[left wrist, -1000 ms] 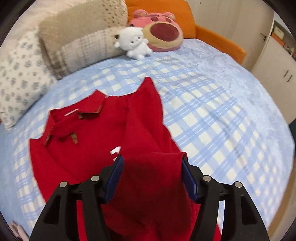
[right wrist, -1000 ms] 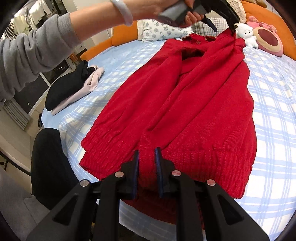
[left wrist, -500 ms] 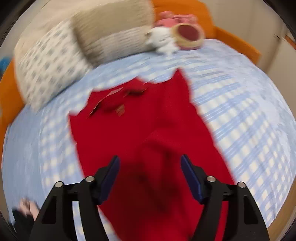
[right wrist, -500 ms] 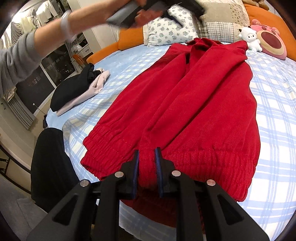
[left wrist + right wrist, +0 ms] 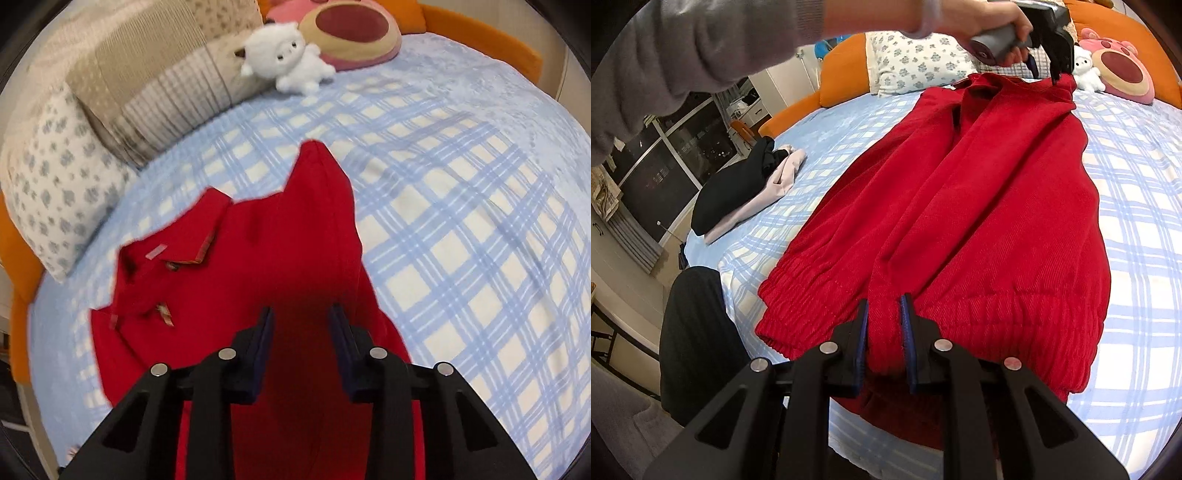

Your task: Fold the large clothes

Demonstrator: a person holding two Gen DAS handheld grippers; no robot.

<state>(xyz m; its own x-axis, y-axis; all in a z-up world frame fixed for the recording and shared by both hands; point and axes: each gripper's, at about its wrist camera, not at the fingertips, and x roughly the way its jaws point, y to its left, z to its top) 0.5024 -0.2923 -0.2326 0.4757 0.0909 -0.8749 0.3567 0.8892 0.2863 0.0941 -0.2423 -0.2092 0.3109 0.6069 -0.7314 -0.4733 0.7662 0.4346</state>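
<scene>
A red jacket [image 5: 979,192] lies lengthwise on the blue checked bed [image 5: 1137,229], collar [image 5: 173,254] toward the pillows. My right gripper [image 5: 882,306] is shut on the ribbed hem at the near end, with a ridge of fabric pinched between its pads. My left gripper [image 5: 301,314], held by a hand with a grey sleeve, is down at the far shoulder [image 5: 1045,72]. Its jaws are closing with red fabric between the fingertips, and the pads do not visibly pinch it. The shoulder corner [image 5: 314,151] points past the left gripper.
Pillows [image 5: 62,173], a white plush toy [image 5: 284,62] and a pink plush cushion [image 5: 347,33] line the head of the bed. Black and pink clothes [image 5: 738,195] lie at the bed's left edge. A dark chair [image 5: 694,339] stands beside the near corner.
The left gripper let go of the red fold, swung away to the left, then came back down to the far shoulder with narrower jaws. The right gripper has kept still on the hem.
</scene>
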